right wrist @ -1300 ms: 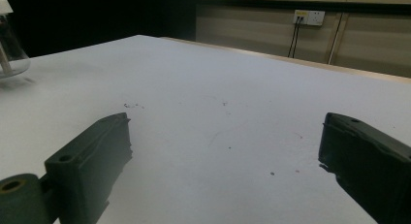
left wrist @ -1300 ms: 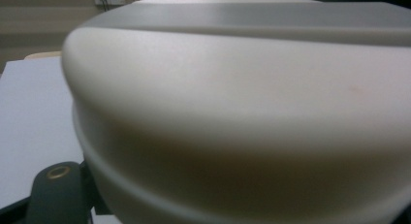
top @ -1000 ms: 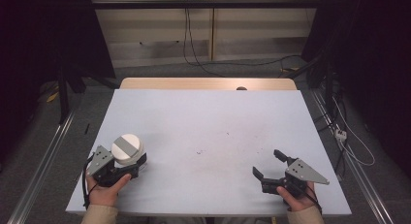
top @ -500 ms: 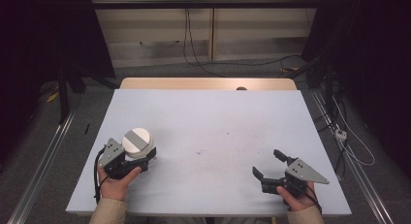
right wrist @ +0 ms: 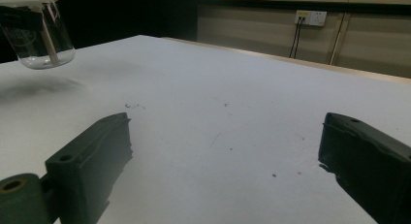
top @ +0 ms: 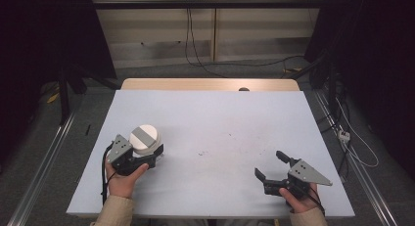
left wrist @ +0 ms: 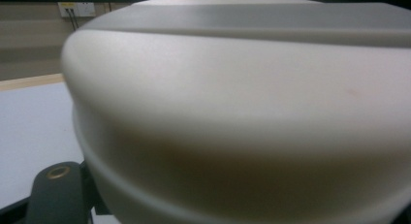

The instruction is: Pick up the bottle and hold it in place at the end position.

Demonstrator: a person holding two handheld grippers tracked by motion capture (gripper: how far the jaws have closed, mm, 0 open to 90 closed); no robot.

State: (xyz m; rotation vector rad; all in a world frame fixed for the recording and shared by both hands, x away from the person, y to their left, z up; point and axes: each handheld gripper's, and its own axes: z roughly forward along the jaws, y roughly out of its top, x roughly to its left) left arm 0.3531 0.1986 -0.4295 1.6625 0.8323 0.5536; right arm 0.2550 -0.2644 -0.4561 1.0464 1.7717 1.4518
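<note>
Gripping a jar, the left gripper [top: 155, 155] is closed on the clear glass body just under the white lid [top: 144, 139]; the jaws are tight on it, and the person's left hand [top: 122, 179] carries it near the table's front-left part. Seen from the right gripper view, the jar [right wrist: 42, 42] hangs clear of the table [top: 220, 118], with a shadow on the surface under it, so it looks lifted, not resting. The glass looks empty apart from something thin and pale inside; too small to name. From the left gripper view the lid sits right up against the camera, a pale rounded cap with a grey strip across its top, one dark jaw showing under it at lower left.

Progress, my read: pickup is done, jar is in the air and upright, lid on. Left to do is probably a carry and a set-down, or a handover or lid twist with the other hand; nothing shows which.

Right gripper [top: 271, 168] rests low at the front-right of the table, jaws standing wide apart, nothing between them, pointed roughly toward the table's middle. Jar and right gripper are well apart, bare table between them, only a few dark specks [top: 203, 152] on the surface.
</note>
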